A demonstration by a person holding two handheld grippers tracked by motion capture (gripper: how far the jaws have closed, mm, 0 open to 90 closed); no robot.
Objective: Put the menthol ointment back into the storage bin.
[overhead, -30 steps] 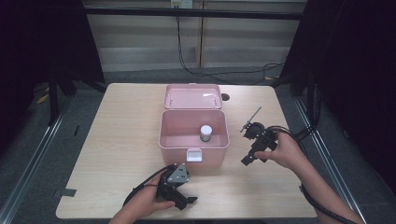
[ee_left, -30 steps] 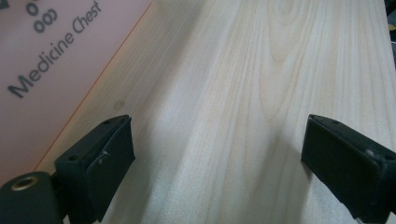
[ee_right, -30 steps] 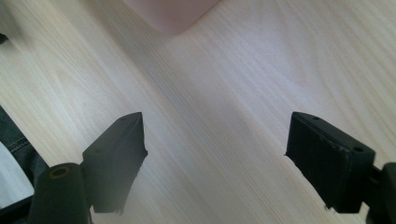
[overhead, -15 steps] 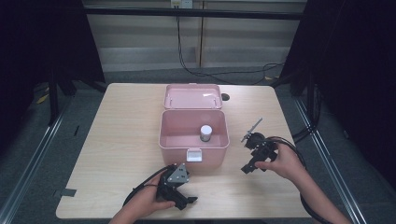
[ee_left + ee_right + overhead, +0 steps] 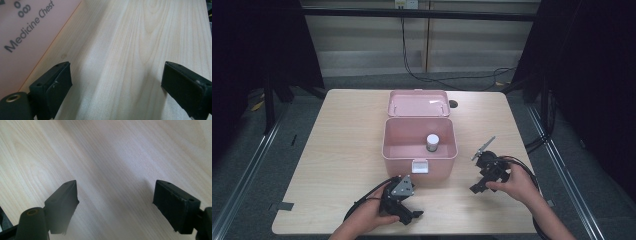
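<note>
Near the front edge of the tabletop, the left gripper is being held low, its jaws spread wide over bare wood with nothing between them; in the left gripper view the pink wall printed "Medicine Chest" is being passed just beside the left jaw. Its position is unchanged from a second ago. Toward the right edge, the right gripper is being drawn back: a second ago it was being held higher up that side, beside the medicine chest, and it is now being lowered nearer the front edge, well apart from the box. Its jaws are also standing wide and empty over plain wood in the right gripper view. Farther in, at the middle of the tabletop, the chest is being left open, its lid leaning back toward the far edge, and the small white-capped bottle is standing upright inside, near the right wall. The bottle's placing is judged done; the lid's closing is probably what remains.
</note>
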